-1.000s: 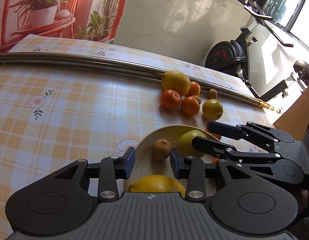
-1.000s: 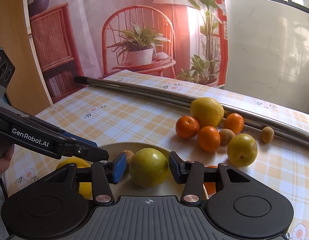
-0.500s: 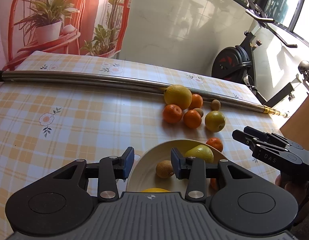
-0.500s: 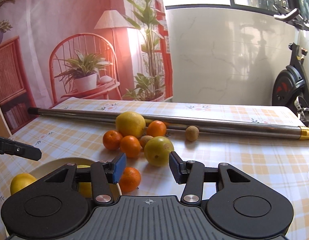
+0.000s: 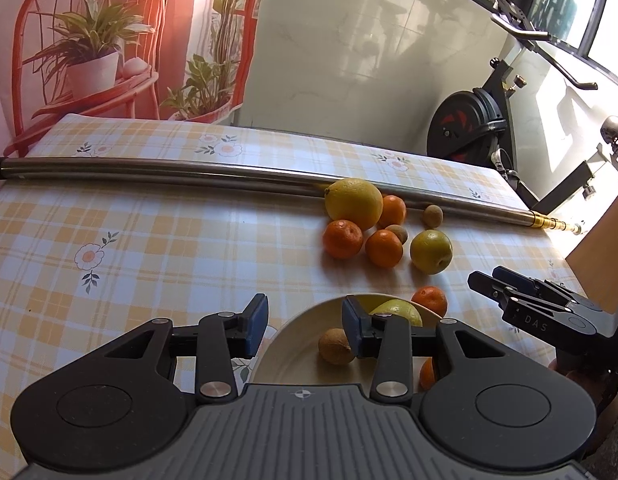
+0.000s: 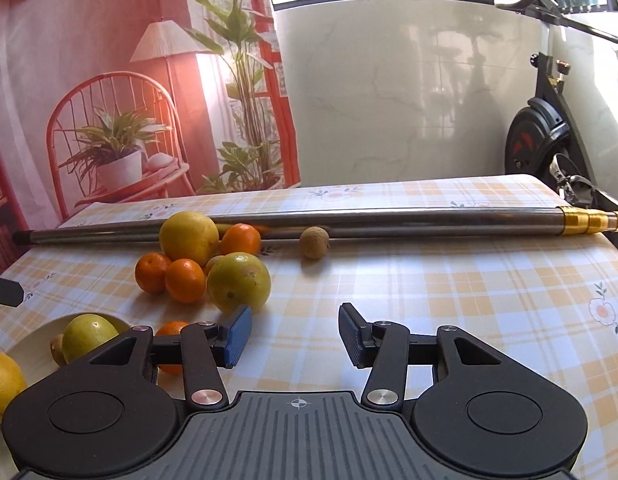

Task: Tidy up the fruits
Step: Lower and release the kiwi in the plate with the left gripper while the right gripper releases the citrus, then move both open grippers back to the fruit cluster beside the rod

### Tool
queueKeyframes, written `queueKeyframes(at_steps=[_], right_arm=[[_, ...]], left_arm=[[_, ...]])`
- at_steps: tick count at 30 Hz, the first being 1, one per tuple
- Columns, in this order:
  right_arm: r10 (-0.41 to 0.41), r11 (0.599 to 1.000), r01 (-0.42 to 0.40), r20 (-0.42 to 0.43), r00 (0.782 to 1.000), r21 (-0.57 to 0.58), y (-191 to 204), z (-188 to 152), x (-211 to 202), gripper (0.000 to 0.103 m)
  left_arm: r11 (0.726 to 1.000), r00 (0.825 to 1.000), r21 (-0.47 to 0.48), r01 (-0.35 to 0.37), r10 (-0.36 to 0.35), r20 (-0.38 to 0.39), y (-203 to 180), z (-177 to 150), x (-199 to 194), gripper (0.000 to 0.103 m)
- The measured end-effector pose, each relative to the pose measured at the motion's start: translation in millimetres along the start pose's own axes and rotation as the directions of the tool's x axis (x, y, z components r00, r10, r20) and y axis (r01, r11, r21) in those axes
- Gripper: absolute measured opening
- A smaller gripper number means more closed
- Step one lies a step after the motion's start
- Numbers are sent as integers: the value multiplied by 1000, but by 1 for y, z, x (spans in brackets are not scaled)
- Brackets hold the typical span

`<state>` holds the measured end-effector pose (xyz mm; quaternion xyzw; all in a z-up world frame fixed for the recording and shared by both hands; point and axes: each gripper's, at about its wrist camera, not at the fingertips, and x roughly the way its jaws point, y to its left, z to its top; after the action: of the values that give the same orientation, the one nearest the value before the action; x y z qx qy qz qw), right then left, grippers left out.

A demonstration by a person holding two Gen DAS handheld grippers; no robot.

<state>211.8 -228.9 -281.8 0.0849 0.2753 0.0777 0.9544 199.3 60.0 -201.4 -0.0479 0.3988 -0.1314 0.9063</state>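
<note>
A cream bowl [image 5: 297,334] near the table's front holds a green-yellow fruit [image 5: 399,310], a small brown fruit [image 5: 335,346] and a yellow lemon [image 6: 1,384]. A loose pile lies by the metal pole: a big yellow citrus [image 5: 353,204], several mandarins [image 5: 343,239], a green-yellow fruit [image 6: 238,282] and a brown fruit [image 6: 314,242]. One mandarin [image 5: 430,300] sits beside the bowl. My left gripper [image 5: 303,326] is open and empty over the bowl's near rim. My right gripper [image 6: 295,334] is open and empty, right of the pile; it shows in the left wrist view [image 5: 509,292].
A long steel pole [image 5: 189,172] with a gold tip [image 6: 589,220] lies across the checked tablecloth behind the fruit. An exercise bike [image 5: 481,128] stands past the table's far right corner. A printed backdrop hangs behind the table.
My right gripper let the green-yellow fruit go into the bowl, then drew back and swung right toward the pile. My left gripper pulled back from the bowl and rose slightly.
</note>
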Motion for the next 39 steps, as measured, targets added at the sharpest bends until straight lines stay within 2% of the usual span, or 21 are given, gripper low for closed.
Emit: queueKeyframes(at_steps=[2,8,18,22,25,31,34,37,39], right_arm=[[7,1000,-7,7,1000,-1,-1,-1,-1,50],[44,999,-44,11,999,-15,-1,2,0,51],[76,997,-77,34,997,19,-16,31,17,54],[72,997,-73,44,996,17,-22,45,26,58],[28,999,-31,50,998,42,-30,55,35,60],[-29,997,25,52,998,69,-42,62,48,59],[-35,999,33,53,998,43,-43,61,57,58],[-43,999,42,50,998,20,-41,60,66,50],[-32,999,32,41,999,16,-40,60,72,47]], left_arm=[[1000,1000,2,-1,1,-1,-1,2,2,43],[1000,1000,1,2,-2,5,-5,13,8,43],[1000,996,-6,10,-9,90,-16,48,3,43],[1000,990,-20,-3,6,143,-16,64,-1,43],[1000,985,-28,-13,18,173,-13,73,-4,43],[995,973,-74,-64,78,217,-3,83,-4,43],[995,976,-62,-81,92,195,-4,81,4,43],[995,981,-52,-91,98,170,-5,78,15,43],[995,983,-48,-85,91,156,-5,77,22,43]])
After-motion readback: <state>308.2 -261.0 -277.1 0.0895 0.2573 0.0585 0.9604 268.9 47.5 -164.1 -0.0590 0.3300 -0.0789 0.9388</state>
